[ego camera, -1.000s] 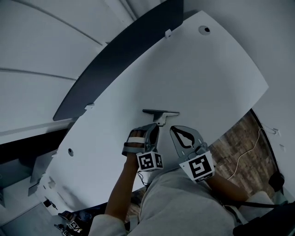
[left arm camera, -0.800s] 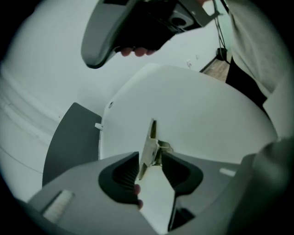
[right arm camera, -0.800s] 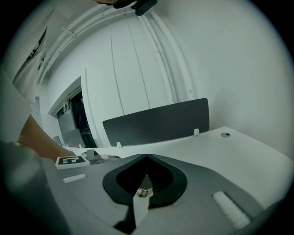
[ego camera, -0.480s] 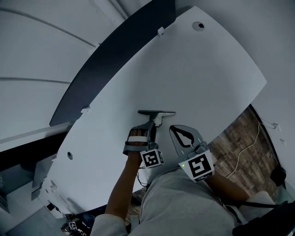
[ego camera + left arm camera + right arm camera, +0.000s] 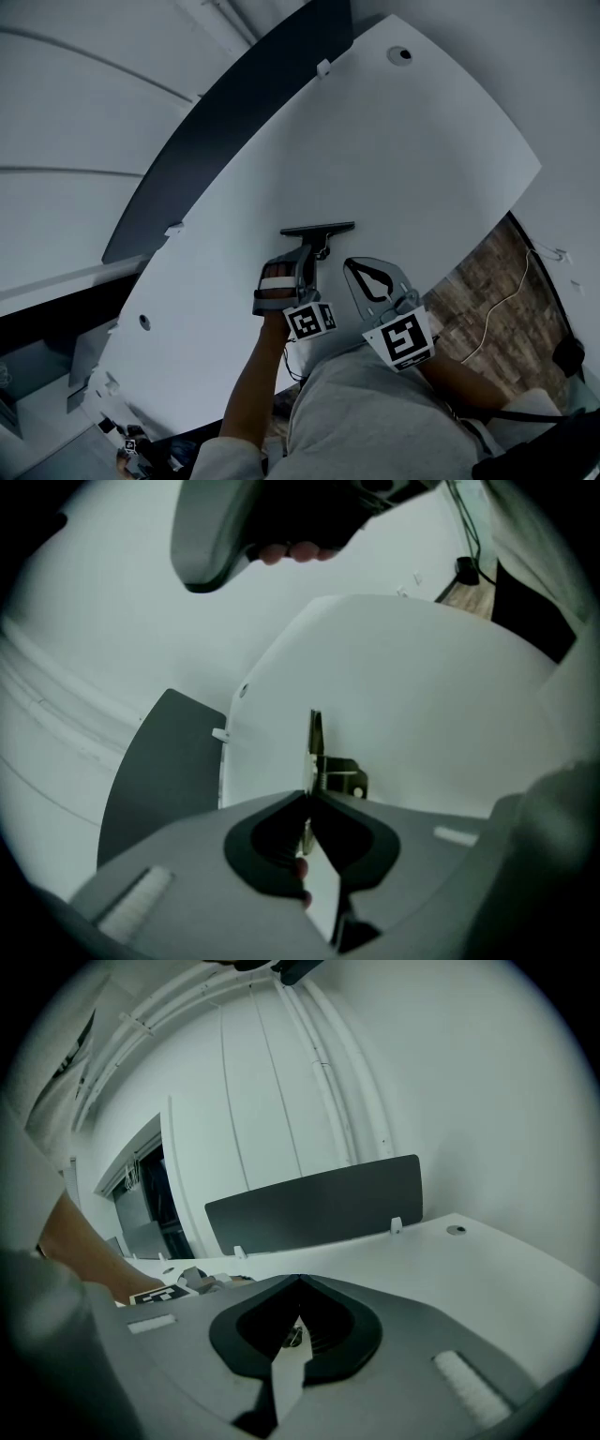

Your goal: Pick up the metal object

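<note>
Pinching the metal object (image 5: 319, 229), the left gripper (image 5: 307, 799) jaws have just closed; the right gripper (image 5: 298, 1283) jaws are shut, empty.

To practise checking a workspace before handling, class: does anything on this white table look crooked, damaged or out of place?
Nothing stands out. The metal object sits alone on the white table, no damage showing; the left gripper has just been closing its jaws on the object's thin edge.

Grey hand-held grippers (image 5: 315, 253) (image 5: 353, 265) bear black-and-white marker cubes (image 5: 309, 322) (image 5: 401, 339).
</note>
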